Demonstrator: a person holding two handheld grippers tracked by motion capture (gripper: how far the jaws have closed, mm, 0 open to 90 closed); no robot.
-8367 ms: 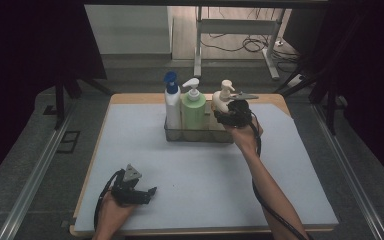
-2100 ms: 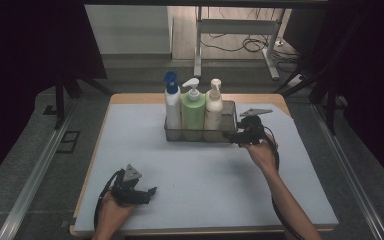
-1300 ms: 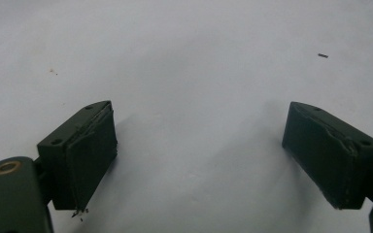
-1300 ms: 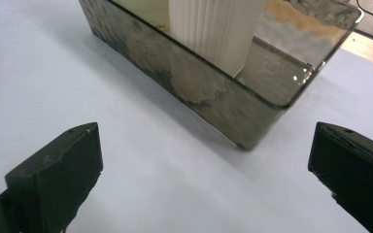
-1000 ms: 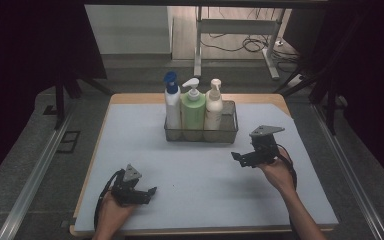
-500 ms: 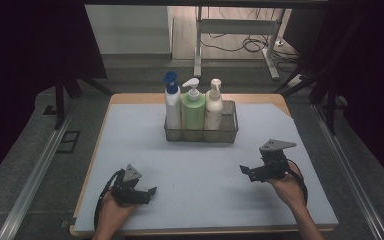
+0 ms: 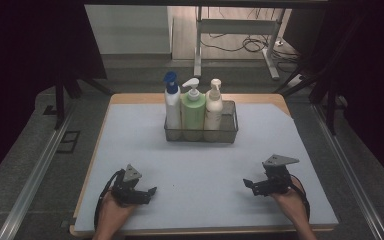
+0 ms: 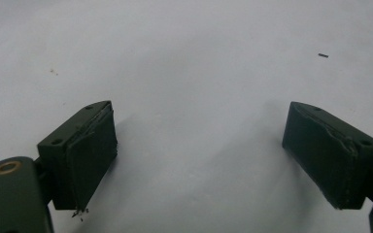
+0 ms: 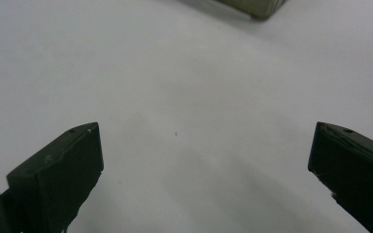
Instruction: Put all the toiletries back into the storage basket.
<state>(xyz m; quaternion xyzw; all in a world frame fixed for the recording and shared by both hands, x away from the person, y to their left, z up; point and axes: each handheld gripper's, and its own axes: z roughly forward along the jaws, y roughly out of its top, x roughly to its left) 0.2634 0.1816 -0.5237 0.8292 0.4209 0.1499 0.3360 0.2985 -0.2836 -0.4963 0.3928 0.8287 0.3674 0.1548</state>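
A bench (image 7: 145, 150) covered with a pale blue-grey mat is seen from above, with a person's hands coming in from the near edge. Toward the far middle of the mat stands a dark wire-mesh basket (image 7: 230, 131). Three pump bottles stand upright in it in a tight row: a white bottle with a blue pump (image 7: 172, 107) on the left, a green bottle (image 7: 193, 111) in the middle and a cream bottle (image 7: 212, 109) on the right. They touch one another, so the basket walls and their neighbours seem to keep them from tipping. The right end of the basket has a little free space.

The left gripper (image 7: 147, 192) lies low on the mat near the front left corner, in the person's left hand (image 7: 111, 215). In the left gripper view its fingers (image 8: 85, 155) stand spread wide over bare mat, holding nothing.

The right gripper (image 7: 249, 184) sits near the front right, in the right hand (image 7: 290, 200), well apart from the basket. In the right gripper view its fingers (image 9: 58, 179) are likewise spread wide and empty, with a corner of the basket (image 9: 252, 7) at the top edge.

Both grippers rest close to the person and away from the bottles, which reads as a resting pose: the packing looks finished, and the hands are clear so that nothing gets knocked.
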